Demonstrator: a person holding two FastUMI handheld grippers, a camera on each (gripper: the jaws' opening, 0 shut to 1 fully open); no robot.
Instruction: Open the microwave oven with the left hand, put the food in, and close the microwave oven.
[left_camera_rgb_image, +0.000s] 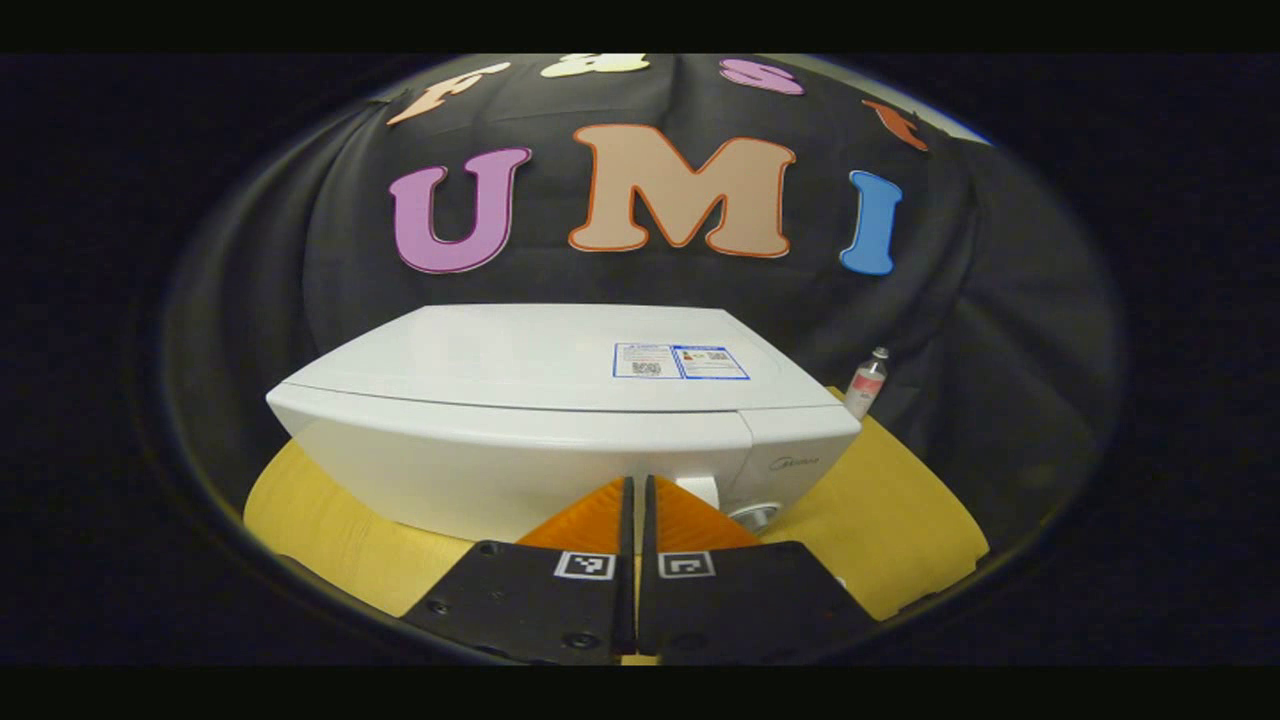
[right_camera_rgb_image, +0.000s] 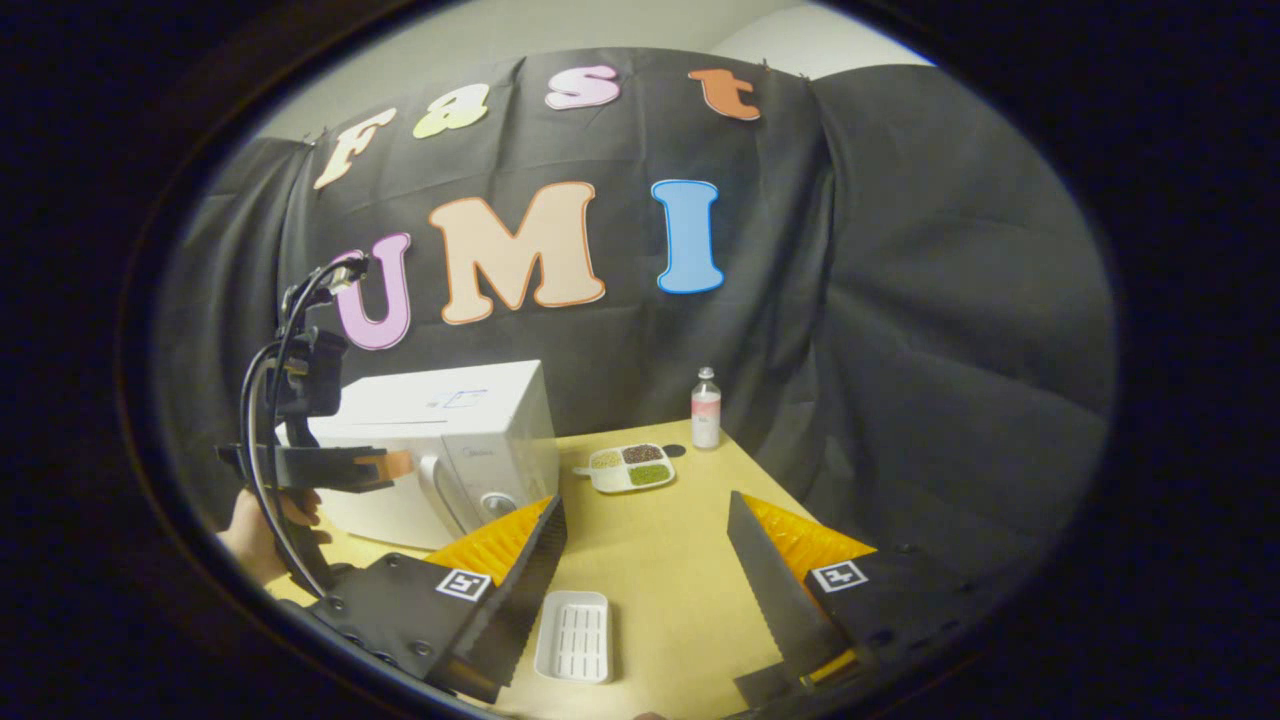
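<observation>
On the table (right_camera_rgb_image: 660, 540), food-filled divided tray (right_camera_rgb_image: 628, 467).

Yellow tabletop (right_camera_rgb_image: 660, 545) carried a white microwave (right_camera_rgb_image: 440, 440), a sectioned food tray (right_camera_rgb_image: 630, 467), a bottle (right_camera_rgb_image: 706, 407), a white ribbed dish (right_camera_rgb_image: 573, 636) nearest.
</observation>
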